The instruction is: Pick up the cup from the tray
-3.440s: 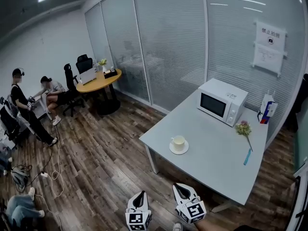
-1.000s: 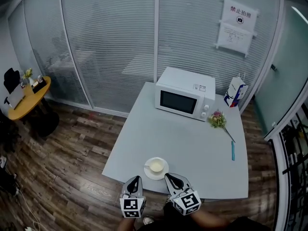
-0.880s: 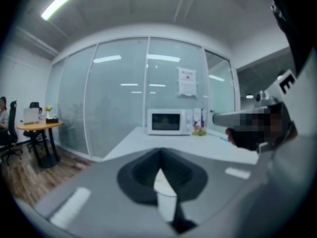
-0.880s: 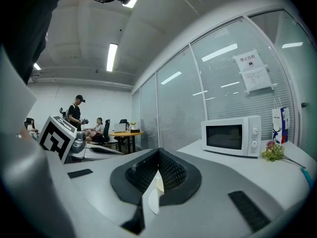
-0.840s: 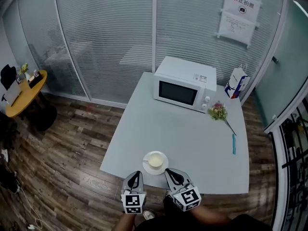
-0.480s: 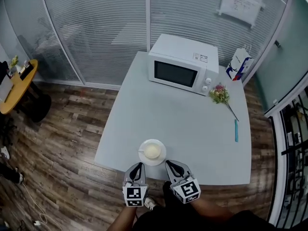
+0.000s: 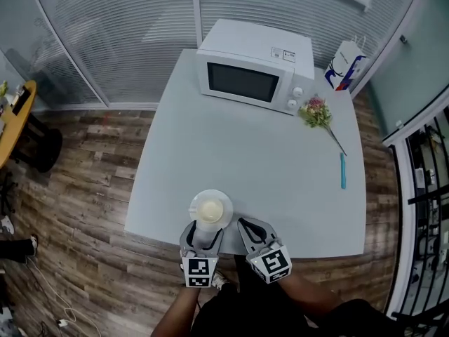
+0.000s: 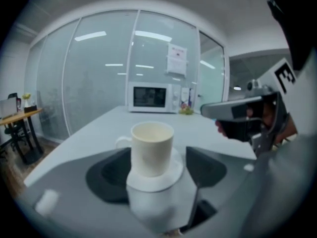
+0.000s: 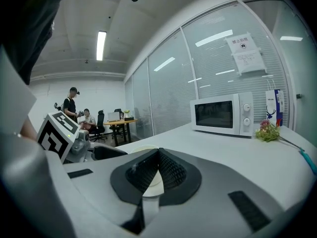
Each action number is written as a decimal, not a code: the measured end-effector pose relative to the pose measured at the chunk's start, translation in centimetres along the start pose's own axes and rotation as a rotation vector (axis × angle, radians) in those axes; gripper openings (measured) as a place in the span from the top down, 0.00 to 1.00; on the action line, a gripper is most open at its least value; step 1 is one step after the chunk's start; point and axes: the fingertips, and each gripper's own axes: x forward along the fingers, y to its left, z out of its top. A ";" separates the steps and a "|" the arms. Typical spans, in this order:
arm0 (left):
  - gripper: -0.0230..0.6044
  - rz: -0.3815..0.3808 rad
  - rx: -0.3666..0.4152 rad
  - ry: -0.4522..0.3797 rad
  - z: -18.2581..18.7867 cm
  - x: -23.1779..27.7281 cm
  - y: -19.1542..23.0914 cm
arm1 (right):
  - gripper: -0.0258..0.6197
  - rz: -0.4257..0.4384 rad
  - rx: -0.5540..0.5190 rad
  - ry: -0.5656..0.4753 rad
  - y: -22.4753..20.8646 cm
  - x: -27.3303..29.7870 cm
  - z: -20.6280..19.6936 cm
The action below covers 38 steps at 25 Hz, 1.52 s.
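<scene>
A cream cup [image 7: 210, 208] stands on a white saucer [image 7: 226, 221] near the front edge of the grey table [image 7: 266, 160]. My left gripper [image 7: 203, 234] is right at the cup's near side. Its jaws have just been opening and now stand open. In the left gripper view the cup [image 8: 152, 147] sits on the saucer [image 8: 154, 178] between the two dark pads [image 8: 108, 175], which do not press on it. The handle points left. My right gripper [image 7: 245, 226] hovers beside the saucer on the right, shut [image 9: 158, 157] with nothing in it.
A white microwave [image 7: 254, 65] stands at the table's far side. A blue-and-white carton [image 7: 345, 65], a small flower sprig [image 7: 316, 111] and a blue pen [image 7: 342, 170] lie to the right. Glass walls enclose the back; wooden floor [image 7: 77, 188] lies left. People [image 9: 74, 105] stand far off.
Both grippers have come forward and down to the cup at the table's front edge. The left jaws, shut before, now stand apart on either side of the cup.
</scene>
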 end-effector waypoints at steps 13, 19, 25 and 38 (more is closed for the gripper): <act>0.28 0.030 0.014 0.030 -0.1 4.9 0.9 | 0.96 0.026 0.013 0.019 -1.3 0.7 -0.5; 0.28 0.058 0.033 0.051 -0.6 6.1 1.6 | 0.96 0.057 0.005 0.025 -1.1 0.8 -0.8; 0.29 0.077 0.033 0.032 -0.6 6.3 1.8 | 0.96 0.061 -0.007 0.016 -1.8 0.8 -0.4; 0.30 0.060 0.035 -0.034 1.9 3.4 0.7 | 0.96 0.019 0.001 -0.025 -1.6 -0.8 0.6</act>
